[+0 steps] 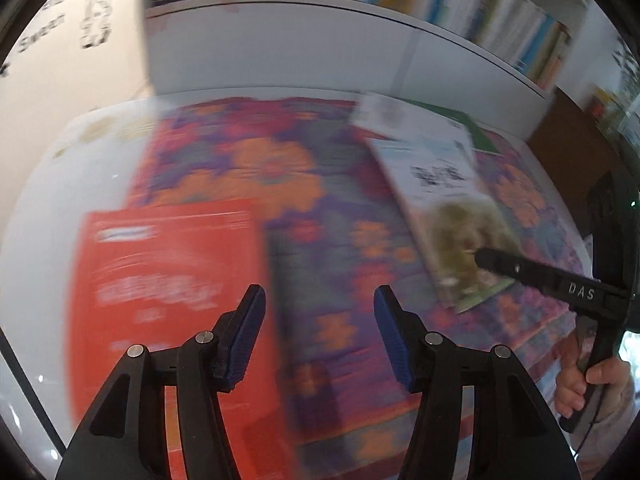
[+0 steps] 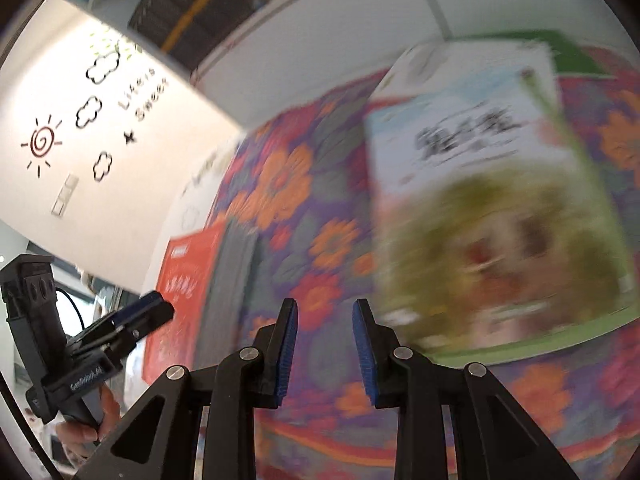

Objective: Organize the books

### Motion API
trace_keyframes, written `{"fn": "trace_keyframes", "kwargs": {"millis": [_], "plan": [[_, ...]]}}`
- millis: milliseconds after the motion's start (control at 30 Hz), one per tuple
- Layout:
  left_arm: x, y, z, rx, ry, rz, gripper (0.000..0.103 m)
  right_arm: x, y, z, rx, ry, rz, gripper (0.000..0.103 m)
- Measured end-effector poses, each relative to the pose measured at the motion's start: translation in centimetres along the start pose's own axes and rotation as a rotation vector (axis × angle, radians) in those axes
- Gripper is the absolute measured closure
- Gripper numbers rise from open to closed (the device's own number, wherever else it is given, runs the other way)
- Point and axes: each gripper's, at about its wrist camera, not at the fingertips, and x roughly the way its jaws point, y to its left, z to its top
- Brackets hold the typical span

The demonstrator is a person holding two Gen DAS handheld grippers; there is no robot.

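A red book (image 1: 164, 280) lies flat at the left of a flowered cloth (image 1: 288, 168); it also shows in the right wrist view (image 2: 180, 292). A pale book with a furry animal on its cover (image 1: 444, 208) lies at the right, on top of a green-edged book (image 1: 476, 128); the right wrist view shows it large and blurred (image 2: 492, 216). My left gripper (image 1: 320, 320) is open and empty, hovering above the cloth beside the red book's right edge. My right gripper (image 2: 325, 344) is open and empty, just left of the animal book's near corner.
A white bookshelf (image 1: 360, 40) stands behind the table, with several upright books (image 1: 480, 4) on it. A white wall with cloud and sun stickers (image 2: 80, 120) is at the left. The white tabletop (image 1: 60, 184) shows left of the cloth.
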Motion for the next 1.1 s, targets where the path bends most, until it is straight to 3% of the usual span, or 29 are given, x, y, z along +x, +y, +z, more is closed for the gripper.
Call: {"fn": "trace_keyframes", "kwargs": {"millis": [133,333,400,467,533,667,767,1100], "plan": [[4.2,-3.3,1.0,-0.074,0.015,-0.030,0.049,-2.6,-4.3,1.2,-0.036,-0.096,0.001,0.076],[9.8,-5.6,2.6,-0.229,-0.044,-0.002,0.049,-2.6,-11.1,3.5,-0.010,-0.119,-0.040,0.075],[11.4,-6.0,2.7,-0.223,-0.054,-0.012,0.044,-2.3,-13.2,3.5,0.041,-0.102,0.020,0.075],[11.4,-6.6,1.8,-0.177,-0.144,-0.018,0.035,-2.3,-14.5,2.9,0.056,-0.150,0.116,0.075],[11.3,-7.4,1.5,-0.129,-0.160,0.016,0.032,-2.3,-15.0,2.3,0.047,-0.197,0.156,0.075],[11.7,-7.4,1.9,-0.121,-0.149,0.009,0.026,-2.4,-14.6,2.4,0.043,-0.201,0.148,0.075],[11.8,-7.4,2.0,-0.109,-0.143,-0.001,0.020,-2.7,-14.3,2.2,0.043,-0.222,0.065,0.070],[12.1,-8.0,2.0,-0.076,-0.132,0.001,0.013,-2.6,-16.9,2.5,0.159,-0.205,0.206,0.070]]}}
